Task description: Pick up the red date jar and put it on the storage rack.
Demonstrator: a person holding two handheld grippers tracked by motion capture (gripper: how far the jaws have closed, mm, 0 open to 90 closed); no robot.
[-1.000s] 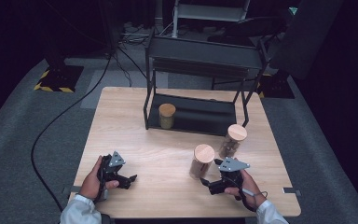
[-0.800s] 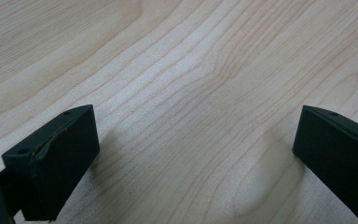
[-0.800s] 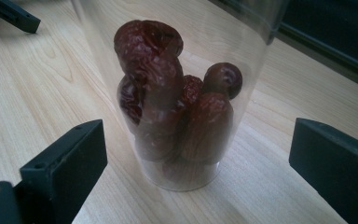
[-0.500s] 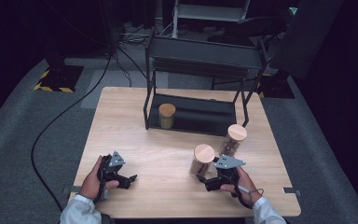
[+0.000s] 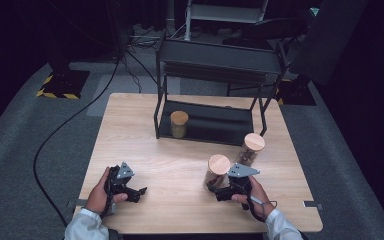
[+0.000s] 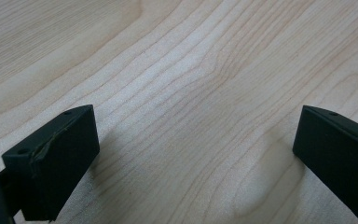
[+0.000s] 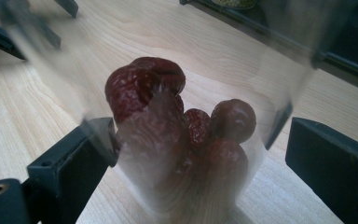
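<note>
Between the right gripper's jaws, a clear jar of red dates.

Table: pale wood, wavy grain. Shelf rack: black metal. Jars: clear, light wooden lids; nearest holds dark red wrinkled dates. Grippers: black, grey plates. Sleeves: white. Floor: grey carpet; yellow-black hazard stripes.
</note>
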